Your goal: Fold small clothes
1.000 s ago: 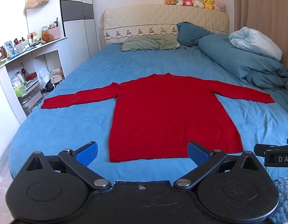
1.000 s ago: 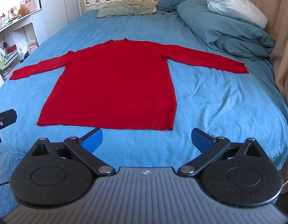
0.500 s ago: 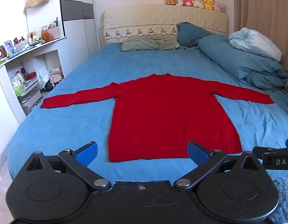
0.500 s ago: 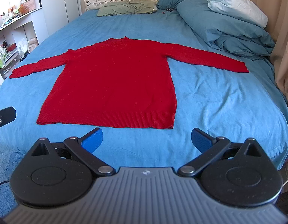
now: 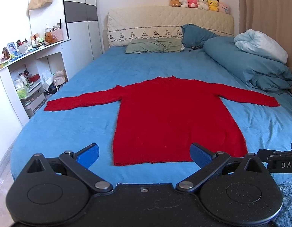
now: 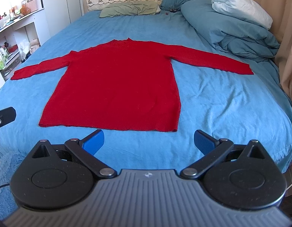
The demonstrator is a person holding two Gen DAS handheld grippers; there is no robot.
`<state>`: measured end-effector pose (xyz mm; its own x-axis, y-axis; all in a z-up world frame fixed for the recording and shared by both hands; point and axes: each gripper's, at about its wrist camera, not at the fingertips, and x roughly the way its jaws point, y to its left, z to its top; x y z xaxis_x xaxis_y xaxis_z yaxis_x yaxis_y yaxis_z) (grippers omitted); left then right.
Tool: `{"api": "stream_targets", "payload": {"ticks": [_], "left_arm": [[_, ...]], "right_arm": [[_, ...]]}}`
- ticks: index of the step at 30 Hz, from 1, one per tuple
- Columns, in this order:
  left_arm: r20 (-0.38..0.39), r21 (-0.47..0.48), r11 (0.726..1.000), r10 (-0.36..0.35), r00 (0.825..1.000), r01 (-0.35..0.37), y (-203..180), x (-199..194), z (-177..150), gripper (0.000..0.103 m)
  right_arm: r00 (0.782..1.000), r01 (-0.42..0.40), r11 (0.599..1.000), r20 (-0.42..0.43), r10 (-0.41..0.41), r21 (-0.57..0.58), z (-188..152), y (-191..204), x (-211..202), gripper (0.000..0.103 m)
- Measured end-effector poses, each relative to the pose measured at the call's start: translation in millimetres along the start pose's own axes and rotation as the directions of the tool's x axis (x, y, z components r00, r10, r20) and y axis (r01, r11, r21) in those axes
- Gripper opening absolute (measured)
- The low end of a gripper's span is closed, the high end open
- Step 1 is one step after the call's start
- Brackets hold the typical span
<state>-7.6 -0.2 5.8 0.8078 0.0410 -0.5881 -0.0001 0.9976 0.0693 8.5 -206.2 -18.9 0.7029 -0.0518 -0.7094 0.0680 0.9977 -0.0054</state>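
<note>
A red long-sleeved sweater (image 5: 170, 113) lies flat on the blue bed, sleeves spread out to both sides, hem toward me. It also shows in the right wrist view (image 6: 119, 87). My left gripper (image 5: 145, 156) is open and empty, held above the foot of the bed just short of the hem. My right gripper (image 6: 148, 141) is open and empty, also just short of the hem. Part of the right gripper (image 5: 280, 160) shows at the right edge of the left wrist view.
A heaped blue duvet (image 6: 231, 26) with a pale pillow lies at the back right. Green and blue pillows (image 5: 155, 45) lie by the headboard. White shelves (image 5: 26, 71) with clutter stand left of the bed. A curtain (image 6: 286, 37) hangs on the right.
Both grippers have edged slightly forward toward the sweater's hem. Both stay open. The sweater has not moved.
</note>
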Motion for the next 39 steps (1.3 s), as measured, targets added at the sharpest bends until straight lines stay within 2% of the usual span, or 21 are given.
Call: {"api": "stream_targets", "payload": {"ticks": [6, 11, 15, 18, 20, 24, 27, 30, 34, 39], "left_arm": [[0.030, 0.013, 1.000, 0.023, 0.999, -0.023, -1.1, -0.9, 15.4, 0.103], [0.127, 0.012, 1.000, 0.006, 0.992, -0.007, -9.2, 2.3, 65.8, 0.103], [0.160, 0.029, 0.999, -0.027, 0.987, 0.023, -26.7, 28.5, 109.7, 0.103], [0.181, 0.045, 0.998, -0.052, 0.982, 0.045, -44.7, 61.7, 144.4, 0.103], [0.179, 0.052, 0.995, -0.094, 0.979, 0.086, -58.6, 92.6, 165.7, 0.103], [0.134, 0.074, 0.986, -0.157, 0.978, 0.148, -92.6, 160.8, 199.2, 0.103], [0.098, 0.090, 0.975, -0.209, 0.973, 0.201, -124.5, 221.2, 219.4, 0.103], [0.053, 0.103, 0.963, -0.257, 0.965, 0.250, -162.3, 286.3, 229.7, 0.103], [-0.020, 0.115, 0.952, -0.282, 0.959, 0.283, -208.5, 362.0, 234.2, 0.103], [-0.082, 0.140, 0.948, -0.277, 0.957, 0.286, -255.2, 422.2, 234.2, 0.103]], "right_arm": [[1.000, -0.013, 1.000, 0.020, 0.013, 0.012, 8.5, -4.3, -1.9, 0.103], [0.996, -0.002, 0.998, 0.091, -0.003, 0.055, 40.9, -28.4, -4.2, 0.103], [0.990, 0.015, 0.991, 0.140, -0.034, 0.134, 78.3, -65.7, 6.5, 0.103], [0.983, 0.047, 0.977, 0.162, -0.081, 0.208, 107.3, -101.7, 26.4, 0.103], [0.978, 0.069, 0.963, 0.174, -0.117, 0.260, 124.1, -128.9, 44.7, 0.103], [0.961, 0.153, 0.927, 0.168, -0.221, 0.343, 151.3, -183.7, 96.6, 0.103], [0.949, 0.183, 0.896, 0.166, -0.269, 0.404, 162.5, -224.1, 144.3, 0.103], [0.943, 0.186, 0.864, 0.160, -0.291, 0.468, 165.7, -262.3, 196.3, 0.103], [0.935, 0.195, 0.814, 0.148, -0.323, 0.547, 159.6, -306.2, 263.1, 0.103], [0.939, 0.185, 0.738, 0.105, -0.327, 0.649, 145.5, -350.5, 329.8, 0.103]]}}
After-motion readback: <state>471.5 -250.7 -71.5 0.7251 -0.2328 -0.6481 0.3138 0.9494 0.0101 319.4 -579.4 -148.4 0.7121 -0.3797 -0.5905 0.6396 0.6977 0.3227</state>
